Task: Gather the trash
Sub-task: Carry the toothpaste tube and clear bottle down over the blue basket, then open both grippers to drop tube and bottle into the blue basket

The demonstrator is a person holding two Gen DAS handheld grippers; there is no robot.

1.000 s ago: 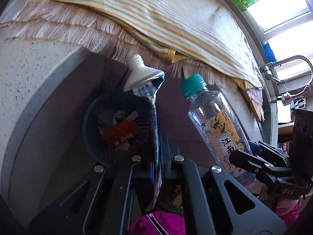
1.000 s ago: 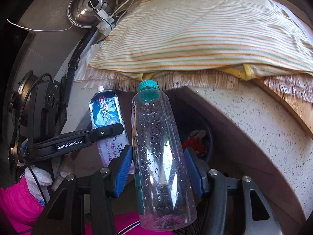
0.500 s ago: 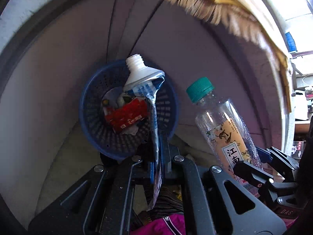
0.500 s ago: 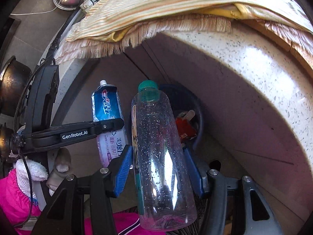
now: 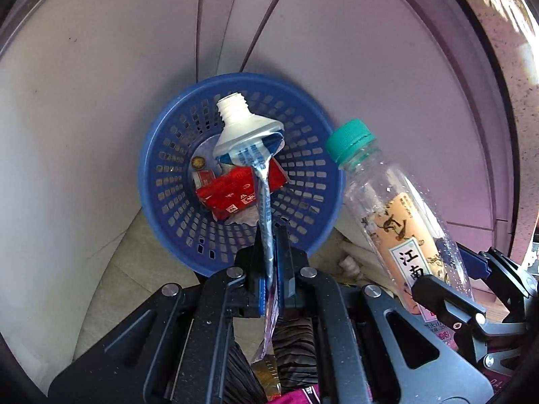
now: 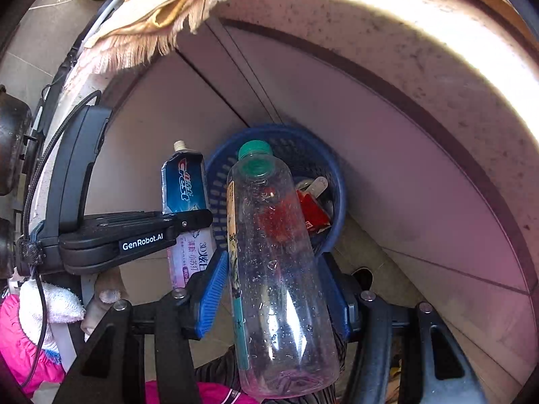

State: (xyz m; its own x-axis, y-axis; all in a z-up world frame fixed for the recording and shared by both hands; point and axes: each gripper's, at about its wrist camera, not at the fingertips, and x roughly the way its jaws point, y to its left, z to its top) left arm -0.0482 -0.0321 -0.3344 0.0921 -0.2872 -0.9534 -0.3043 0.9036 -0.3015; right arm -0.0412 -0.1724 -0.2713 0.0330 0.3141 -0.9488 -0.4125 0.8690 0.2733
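Left claw (image 5: pixel 269 269): closed tight on the flattened body of a toothpaste tube (image 5: pixel 249 141), edge-on between its jaws; seen from the right wrist, it (image 6: pixel 188 222) grips the tube from the side.
Toothpaste tube: capless, white threaded neck pointing up, held over the mouth of the blue basket (image 5: pixel 161 155); from the right wrist its blue printed face (image 6: pixel 183 181) sits just left of the basket rim.
Right claw (image 6: pixel 273 289): blue-padded jaws pressed on either side of a clear plastic bottle (image 6: pixel 276 269), holding it around the lower half.
Bottle: green cap on, droplets inside, tilted with the cap toward the basket (image 6: pixel 337 181); in the left wrist view it (image 5: pixel 397 215) stands just right of the basket, orange label facing out.
Basket: round, blue, perforated, standing on the floor under the speckled stone table (image 6: pixel 421 43), close to the pale cabinet panels.
Basket contents: a red wrapper (image 5: pixel 229 195) and a few smaller scraps lying at the bottom.
Table edge: a fringed cloth (image 6: pixel 145 23) hangs over it.
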